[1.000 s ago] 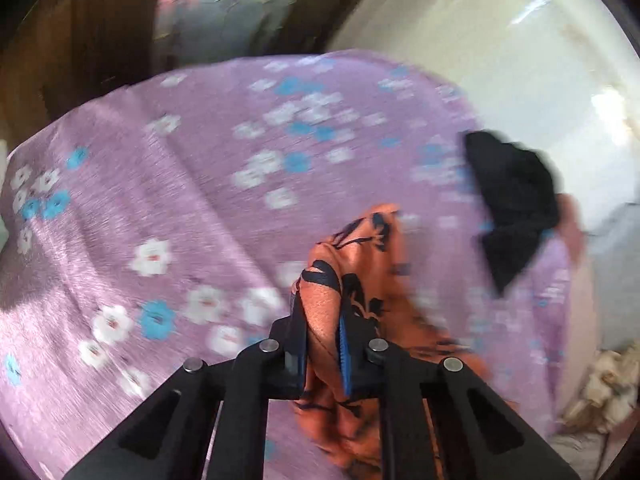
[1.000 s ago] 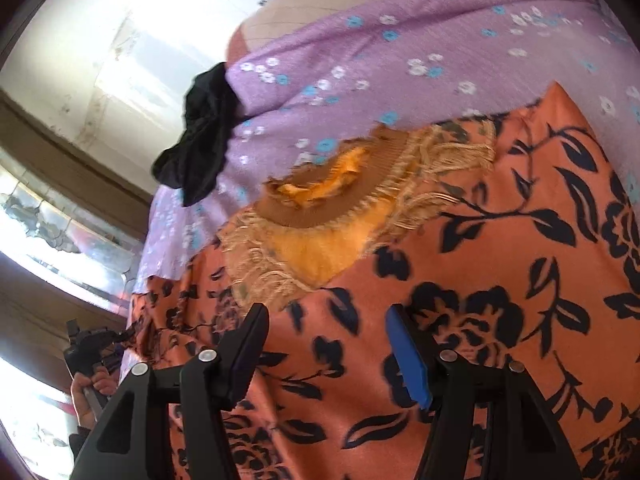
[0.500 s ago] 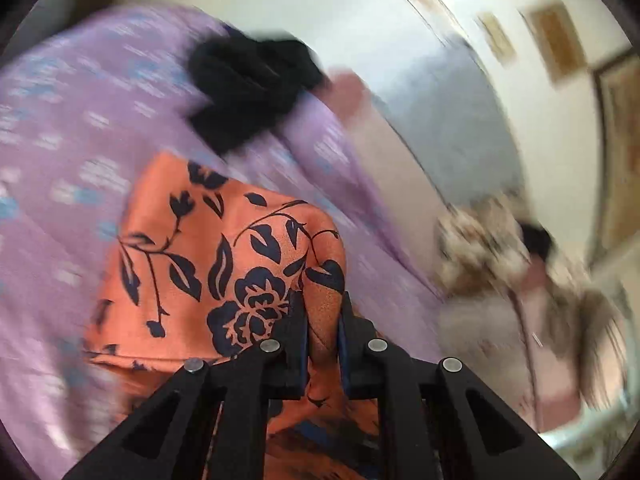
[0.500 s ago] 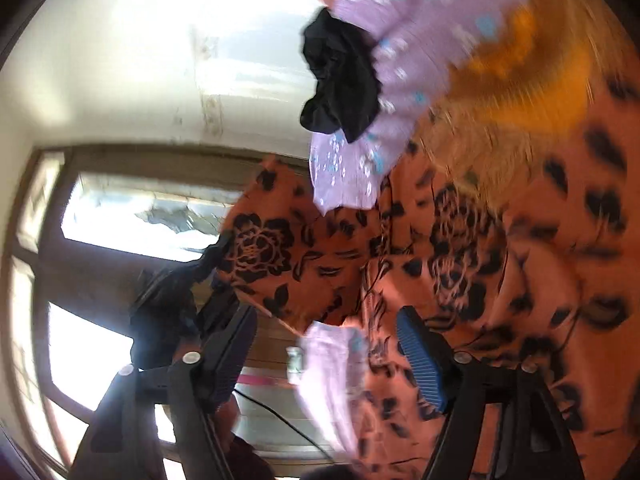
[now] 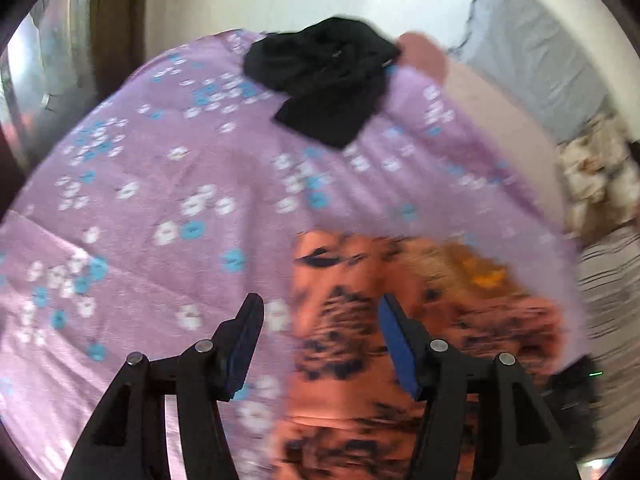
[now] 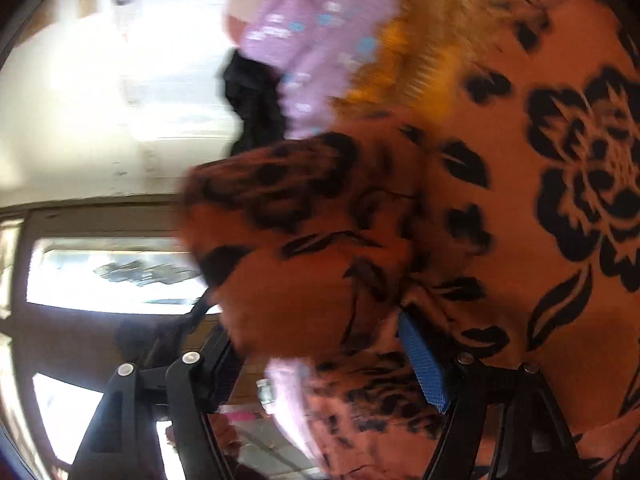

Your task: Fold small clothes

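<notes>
Two tools | left tool opening | orange garment beneath, unpinched

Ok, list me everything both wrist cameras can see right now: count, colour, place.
floral garment: one, orange with black flowers, near right of the bed, a fold bulging before the right claw
fringed cloth: one, mustard-yellow, on the orange garment's far side
black garment: one, crumpled, far edge of the bed
bedsheet: one, lilac with white and blue flowers, covering the bed
window: bright, wood-framed, left in the right wrist view
left claw: black, blue pads, jaws opening, nothing pinched
right claw: black, blue pad, open, orange fabric between the jaws
</notes>
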`<state>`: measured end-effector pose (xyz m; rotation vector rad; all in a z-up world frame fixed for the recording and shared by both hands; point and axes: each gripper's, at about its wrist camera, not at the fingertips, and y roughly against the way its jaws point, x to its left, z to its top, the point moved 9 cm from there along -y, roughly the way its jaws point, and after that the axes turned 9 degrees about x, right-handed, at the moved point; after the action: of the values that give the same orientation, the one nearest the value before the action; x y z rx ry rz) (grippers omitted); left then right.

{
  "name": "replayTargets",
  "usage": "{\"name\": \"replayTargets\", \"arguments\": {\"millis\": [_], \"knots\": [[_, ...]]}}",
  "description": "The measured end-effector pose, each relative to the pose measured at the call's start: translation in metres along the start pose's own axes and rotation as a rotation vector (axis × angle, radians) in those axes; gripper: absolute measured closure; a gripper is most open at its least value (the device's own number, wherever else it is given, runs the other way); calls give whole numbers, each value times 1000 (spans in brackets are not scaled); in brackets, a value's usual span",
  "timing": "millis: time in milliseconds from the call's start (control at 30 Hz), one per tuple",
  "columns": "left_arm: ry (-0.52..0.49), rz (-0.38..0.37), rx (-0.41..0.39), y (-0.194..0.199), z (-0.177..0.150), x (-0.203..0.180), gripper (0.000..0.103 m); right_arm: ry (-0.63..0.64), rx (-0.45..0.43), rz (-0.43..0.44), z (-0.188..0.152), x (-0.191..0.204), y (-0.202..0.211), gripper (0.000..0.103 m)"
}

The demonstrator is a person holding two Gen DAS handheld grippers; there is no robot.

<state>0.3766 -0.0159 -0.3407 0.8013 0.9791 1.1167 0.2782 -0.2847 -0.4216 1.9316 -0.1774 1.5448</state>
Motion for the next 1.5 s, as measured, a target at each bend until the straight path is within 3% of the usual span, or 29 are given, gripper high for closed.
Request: {"name": "replayTargets", "arguments": {"millis": [100,200,333,433,467,500,567,667,700,767,900,933,967,1000,1033,1067,1100,1133,1200,1267,1400,1433,1500], "knots": [[-15,8,40,-13,-7,3,42,-49,-54,128,7,2,12,28],[-80,94,91,-30,-18,0,42,-47,-99,87,11,-3,21,27],[-127,174,121,-44,-25,-5,42,-106,-131,136,17,-12,35,28],[-127,187,133,-46,-26,-5,42,-39,-90,67,16,-6,41,49],[-116,181,139,-46,-26,-4,42,18,-76,19,12,0,47,63],[-108,175,142,-48,-27,-4,42,71,-70,-32,11,13,48,71],[-103,176,144,-49,-26,-2,42,232,-82,-213,4,26,53,83],[-113,190,144,-53,-26,0,42,427,-144,-556,5,32,65,94],[-117,196,144,-58,-24,0,42,536,-232,-745,11,38,77,96],[-125,198,147,-60,-25,-1,40,705,-409,-1027,20,54,102,97],[-147,137,195,-66,-32,-13,40,848,-624,-1282,31,72,132,97],[-173,150,194,-66,-34,-17,40,945,-672,-1411,30,73,137,97],[-198,183,187,-66,-34,-18,40,1033,-650,-1463,28,68,138,94],[-227,225,177,-67,-34,-18,40,1107,-559,-1488,26,54,131,88],[-251,248,173,-69,-35,-18,40,1135,-409,-1539,31,29,122,80],[-259,248,177,-71,-36,-19,40,1128,-295,-1586,37,9,115,52],[-250,243,180,-71,-35,-19,40,1099,-187,-1639,41,-18,115,38],[-239,230,184,-70,-34,-18,40,1082,-130,-1661,42,-39,122,38],[-210,224,181,-66,-29,-13,40,1081,-159,-1608,43,-34,139,31],[-181,227,149,-58,-21,-10,40,999,-299,-1534,49,-14,176,24],[-194,216,20,-34,-6,-26,40,732,-520,-1368,64,5,246,24],[-198,191,-8,-29,-4,-35,40,644,-574,-1243,67,12,257,24],[-210,129,-34,-25,-2,-52,38,604,-583,-1020,61,25,254,24]]}}
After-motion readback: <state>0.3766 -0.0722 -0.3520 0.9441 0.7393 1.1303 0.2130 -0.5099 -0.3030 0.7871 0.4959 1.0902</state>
